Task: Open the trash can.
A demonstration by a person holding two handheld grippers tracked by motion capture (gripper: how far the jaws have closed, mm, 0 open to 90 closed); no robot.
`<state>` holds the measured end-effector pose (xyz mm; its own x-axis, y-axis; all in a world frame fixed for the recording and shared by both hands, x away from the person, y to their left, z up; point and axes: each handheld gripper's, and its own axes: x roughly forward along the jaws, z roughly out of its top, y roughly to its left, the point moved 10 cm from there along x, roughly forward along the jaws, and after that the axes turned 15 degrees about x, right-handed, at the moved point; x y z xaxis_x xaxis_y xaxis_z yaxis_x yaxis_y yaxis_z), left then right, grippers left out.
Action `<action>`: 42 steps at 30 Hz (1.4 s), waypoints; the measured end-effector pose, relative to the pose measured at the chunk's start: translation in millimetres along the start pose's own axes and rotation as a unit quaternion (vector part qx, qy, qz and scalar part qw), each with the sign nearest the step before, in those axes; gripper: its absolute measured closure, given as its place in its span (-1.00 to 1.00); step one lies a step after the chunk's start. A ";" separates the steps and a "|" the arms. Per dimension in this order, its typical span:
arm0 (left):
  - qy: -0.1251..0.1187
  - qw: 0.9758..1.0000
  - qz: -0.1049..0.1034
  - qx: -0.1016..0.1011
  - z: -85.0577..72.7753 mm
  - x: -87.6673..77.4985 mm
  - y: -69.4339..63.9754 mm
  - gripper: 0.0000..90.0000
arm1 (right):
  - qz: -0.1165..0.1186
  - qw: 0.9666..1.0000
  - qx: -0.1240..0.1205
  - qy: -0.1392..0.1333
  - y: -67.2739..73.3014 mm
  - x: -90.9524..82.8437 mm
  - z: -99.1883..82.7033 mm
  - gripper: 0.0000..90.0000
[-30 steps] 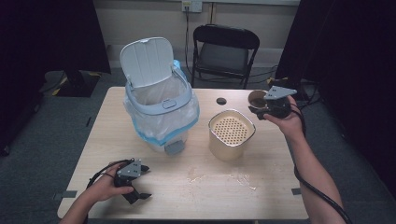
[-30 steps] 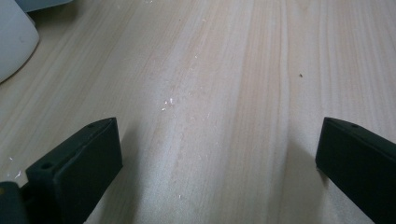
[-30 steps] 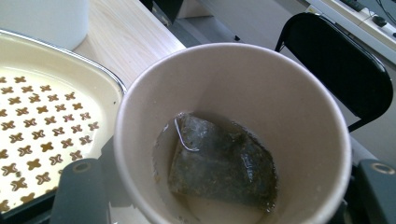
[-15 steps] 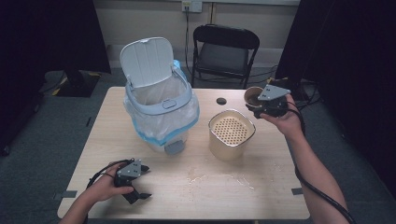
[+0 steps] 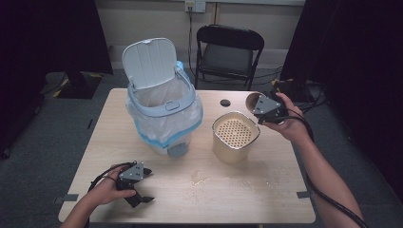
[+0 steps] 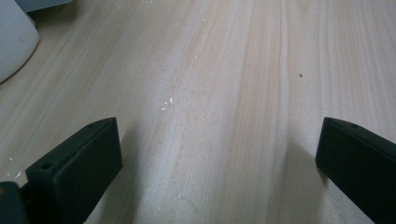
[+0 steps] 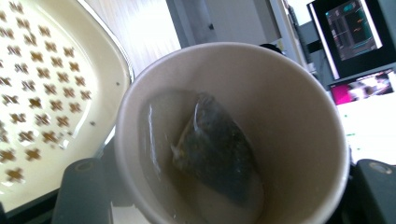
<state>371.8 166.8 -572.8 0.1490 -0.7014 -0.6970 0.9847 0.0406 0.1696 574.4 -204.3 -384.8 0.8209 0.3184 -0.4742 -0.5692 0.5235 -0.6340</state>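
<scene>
A paper cup (image 7: 233, 135) is clamped across its wall between the jaws of the right gripper (image 5: 264, 108), held in the air tipped toward the cream strainer container (image 5: 236, 136), just beside its far right rim. Inside the cup a wet tea bag (image 7: 215, 149) is stuck to the wall with a little liquid. The cup is judged light, thin and easily crushed, so a gentle squeeze at mid-wall is called for, not at the soft rim; the soggy bag is likely limp, clingy and tearable. The left gripper (image 5: 134, 183) is rested on the table (image 5: 266, 199) near its front left edge, jaws spread wide with nothing between them. A lidded bin with liner (image 5: 161, 109) stands near.
</scene>
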 end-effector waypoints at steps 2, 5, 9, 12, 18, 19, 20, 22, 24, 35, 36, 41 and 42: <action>0.003 1.000 0.000 -0.002 -0.6 -0.3 -0.2 -1.00 | -0.012 0.999 -0.036 0.009 0.4 0.8 2.0 -0.35; 0.004 1.000 0.000 -0.002 -0.9 -0.5 -0.2 -1.00 | -0.028 0.993 -0.109 0.023 4.1 1.6 7.7 -0.35; -0.002 1.000 0.004 0.002 0.4 0.3 1.0 -1.00 | -0.058 0.974 -0.218 0.032 11.3 -1.2 19.3 -0.34; 0.005 1.000 0.002 0.001 -1.1 -0.6 0.6 -1.00 | -0.087 0.953 -0.288 0.038 16.5 -3.2 27.3 -0.34; 0.005 1.000 0.002 0.001 -1.1 -0.6 0.6 -1.00 | -0.169 0.890 -0.422 0.039 19.0 -11.2 40.8 -0.34; 0.000 1.000 0.003 0.002 0.0 0.0 0.9 -1.00 | -0.171 0.888 -0.425 0.038 19.7 -12.0 41.6 -0.34; 0.005 1.000 0.002 0.001 -1.1 -0.6 0.6 -1.00 | -0.179 0.879 -0.440 0.037 19.4 -13.6 44.7 -0.34; 0.005 1.000 0.002 0.001 -1.0 -0.6 0.6 -1.00 | -0.170 0.887 -0.428 0.042 19.3 -13.9 43.9 -0.34; 0.001 1.000 0.002 0.002 -0.1 -0.2 0.8 -1.00 | -0.151 0.907 -0.390 0.043 17.8 -14.3 43.7 -0.35; 0.006 1.000 0.002 0.001 -1.3 -0.8 0.6 -1.00 | 0.009 0.997 -0.053 0.053 13.1 -8.8 26.8 -0.36; 0.005 1.000 0.001 0.001 -1.0 -0.6 0.4 -1.00 | 0.023 0.998 -0.016 0.058 13.9 -8.5 25.2 -0.36; 0.005 1.000 0.002 0.001 -1.1 -0.6 0.6 -1.00 | 0.081 0.991 0.099 0.052 17.3 -9.9 26.4 -0.37; 0.005 1.000 0.001 0.001 -1.0 -0.6 0.4 -1.00 | 0.089 0.987 0.124 0.054 17.3 -10.3 26.1 -0.37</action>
<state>372.2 168.0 -573.0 0.1523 -0.6943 -0.7034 0.9842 0.0412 0.1724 557.3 -177.9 -374.9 0.6916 0.3441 -0.6351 -0.6644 0.6479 -0.3724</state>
